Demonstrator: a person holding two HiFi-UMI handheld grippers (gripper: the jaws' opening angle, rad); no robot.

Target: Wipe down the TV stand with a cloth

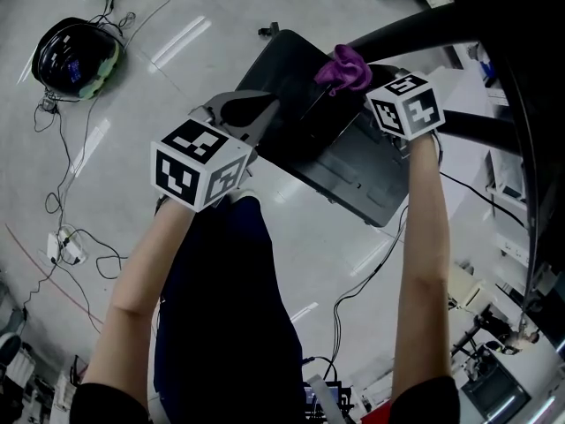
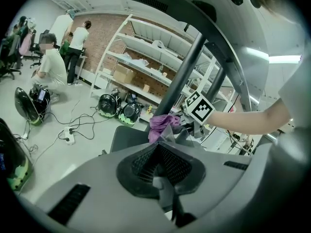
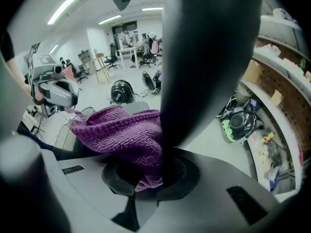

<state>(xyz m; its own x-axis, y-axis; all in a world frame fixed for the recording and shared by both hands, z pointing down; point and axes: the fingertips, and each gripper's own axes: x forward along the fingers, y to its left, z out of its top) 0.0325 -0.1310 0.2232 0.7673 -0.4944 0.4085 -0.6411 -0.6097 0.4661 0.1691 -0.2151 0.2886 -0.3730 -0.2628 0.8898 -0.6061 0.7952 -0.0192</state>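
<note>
Here my right gripper [image 3: 150, 176] is clamped on the purple knitted cloth [image 3: 121, 130], pressed against the TV stand's black column [image 3: 209, 57] at upper centre. My left gripper [image 2: 165, 135], closed and empty, hovers beside the stand's base [image 1: 344, 166]. Wiping looks underway. Next, I'd slide the cloth along the column.

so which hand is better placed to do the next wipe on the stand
Right. The right tool is shut on the purple cloth, which is bunched against the post of the stand. The left tool is shut on nothing, by the edge of the base.
</note>
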